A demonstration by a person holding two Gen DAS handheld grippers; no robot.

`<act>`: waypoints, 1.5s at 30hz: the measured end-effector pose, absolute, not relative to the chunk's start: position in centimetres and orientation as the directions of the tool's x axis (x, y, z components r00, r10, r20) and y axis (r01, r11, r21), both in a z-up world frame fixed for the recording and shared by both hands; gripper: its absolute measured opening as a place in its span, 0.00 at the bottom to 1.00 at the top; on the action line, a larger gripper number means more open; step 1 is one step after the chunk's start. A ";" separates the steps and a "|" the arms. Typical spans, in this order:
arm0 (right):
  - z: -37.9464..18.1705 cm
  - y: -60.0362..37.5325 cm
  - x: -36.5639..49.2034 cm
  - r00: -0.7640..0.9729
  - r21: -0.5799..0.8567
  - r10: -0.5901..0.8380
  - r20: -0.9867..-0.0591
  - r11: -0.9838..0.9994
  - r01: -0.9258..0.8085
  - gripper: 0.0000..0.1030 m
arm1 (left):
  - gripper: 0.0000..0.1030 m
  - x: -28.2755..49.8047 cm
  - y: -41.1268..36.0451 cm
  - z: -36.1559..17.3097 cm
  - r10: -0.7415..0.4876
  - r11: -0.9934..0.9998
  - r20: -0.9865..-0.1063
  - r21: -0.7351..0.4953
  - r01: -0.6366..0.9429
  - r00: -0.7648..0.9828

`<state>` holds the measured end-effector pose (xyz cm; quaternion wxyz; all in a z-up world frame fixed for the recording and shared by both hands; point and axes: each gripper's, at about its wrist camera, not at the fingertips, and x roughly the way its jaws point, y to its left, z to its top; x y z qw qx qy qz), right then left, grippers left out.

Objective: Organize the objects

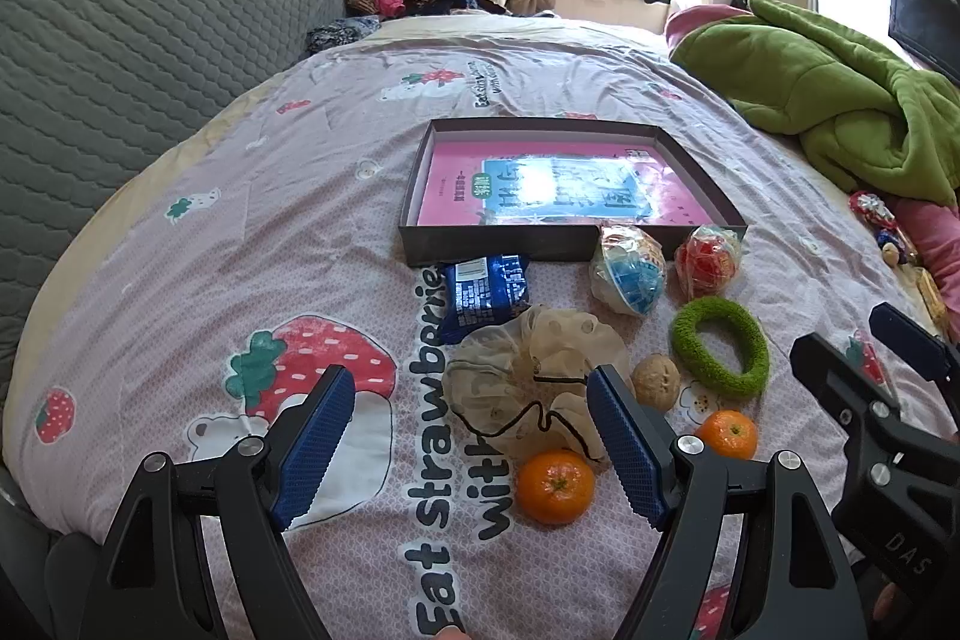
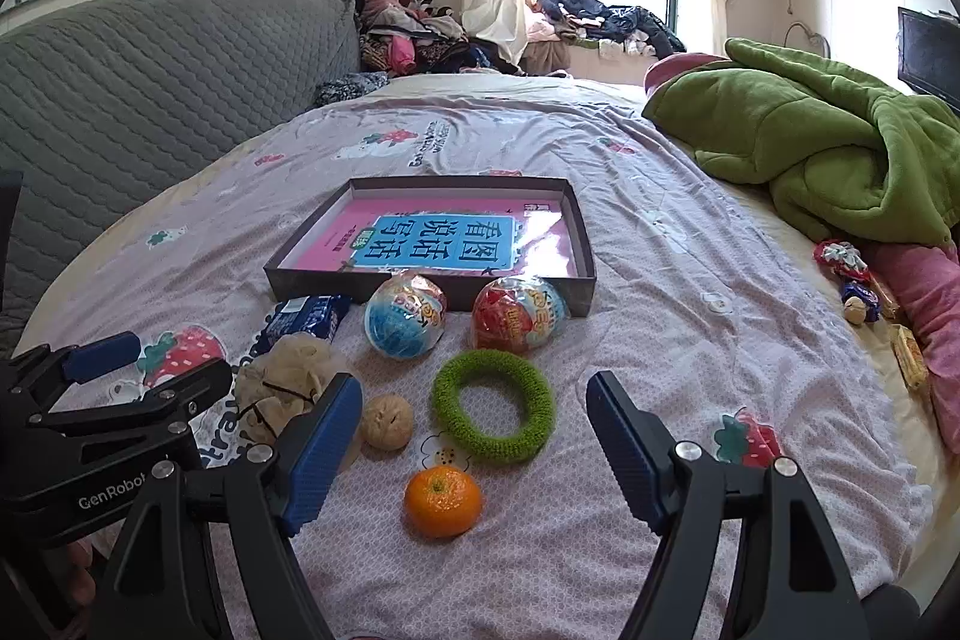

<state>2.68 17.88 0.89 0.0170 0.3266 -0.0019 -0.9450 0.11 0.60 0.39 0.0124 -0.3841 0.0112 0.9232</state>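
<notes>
A lived-in bedroom: strawberry-print bedspread (image 1: pixel 300 232), padded headboard (image 1: pixel 150 58), piled clothes (image 2: pixel 414 34).

Left gripper (image 1: pixel 468 403), right gripper (image 2: pixel 474 409) agape

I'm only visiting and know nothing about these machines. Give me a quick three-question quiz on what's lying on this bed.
1. True or false: the dark tray already holds a pink book.
2. How many oranges lie on the bedspread?
3. Which sits nearest the green ring: A) walnut, B) blue snack packet, C) green blanket?

Key
1. True.
2. Two: one near the left gripper, another further right.
3. A.
</notes>
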 end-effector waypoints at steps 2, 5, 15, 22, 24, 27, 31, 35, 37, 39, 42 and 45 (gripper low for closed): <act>1.1 18.0 2.8 -0.791 0.013 -0.030 -0.611 -1.000 0.028 0.74 | 0.78 0.2 0.6 0.4 0.016 -0.999 -0.708 0.010 -0.032 -0.706; 1.4 18.0 3.0 -0.801 0.009 -0.026 -0.599 -1.000 0.025 0.74 | 0.78 0.3 0.5 0.6 0.025 -0.999 -0.706 0.003 -0.038 -0.708; 1.6 18.1 3.0 -0.807 0.004 -0.025 -0.590 -1.000 0.029 0.74 | 0.78 0.5 0.7 0.6 0.037 -0.999 -0.708 -0.001 -0.051 -0.705; 0.5 18.0 2.5 -0.773 0.003 -0.034 -0.633 -0.999 0.041 0.74 | 0.78 0.3 0.8 -0.2 0.049 -0.998 -0.734 -0.010 -0.062 -0.677; 0.1 17.9 2.4 -0.761 0.005 -0.043 -0.647 -0.999 0.052 0.74 | 0.78 0.2 0.7 -0.8 0.045 -0.998 -0.749 -0.005 -0.063 -0.661; -0.5 18.0 2.4 -0.747 0.013 -0.054 -0.663 -0.998 0.060 0.75 | 0.78 0.0 0.7 -1.7 0.032 -0.998 -0.772 0.012 -0.065 -0.634; -1.2 18.2 2.6 -0.733 0.017 -0.060 -0.678 -0.998 0.066 0.75 | 0.78 0.0 0.7 -2.7 0.038 -0.997 -0.794 0.011 -0.076 -0.606; -1.5 18.3 2.8 -0.721 0.027 -0.071 -0.689 -0.997 0.073 0.75 | 0.78 0.3 0.9 -3.2 0.046 -0.996 -0.805 0.011 -0.093 -0.591; -1.7 18.4 3.0 -0.719 0.031 -0.077 -0.691 -0.997 0.077 0.75 | 0.78 0.4 1.0 -3.5 0.052 -0.995 -0.811 0.011 -0.103 -0.583; -1.9 18.5 2.9 -0.713 0.042 -0.086 -0.696 -0.996 0.079 0.75 | 0.78 0.5 1.0 -3.8 0.059 -0.994 -0.818 0.006 -0.111 -0.573; -2.1 18.5 2.9 -0.702 0.051 -0.094 -0.706 -0.995 0.082 0.74 | 0.78 0.6 0.9 -4.1 0.076 -0.993 -0.828 -0.012 -0.119 -0.555; -2.5 18.5 3.0 -0.690 0.062 -0.105 -0.716 -0.994 0.086 0.74 | 0.78 0.8 1.0 -4.3 0.085 -0.992 -0.833 -0.017 -0.127 -0.547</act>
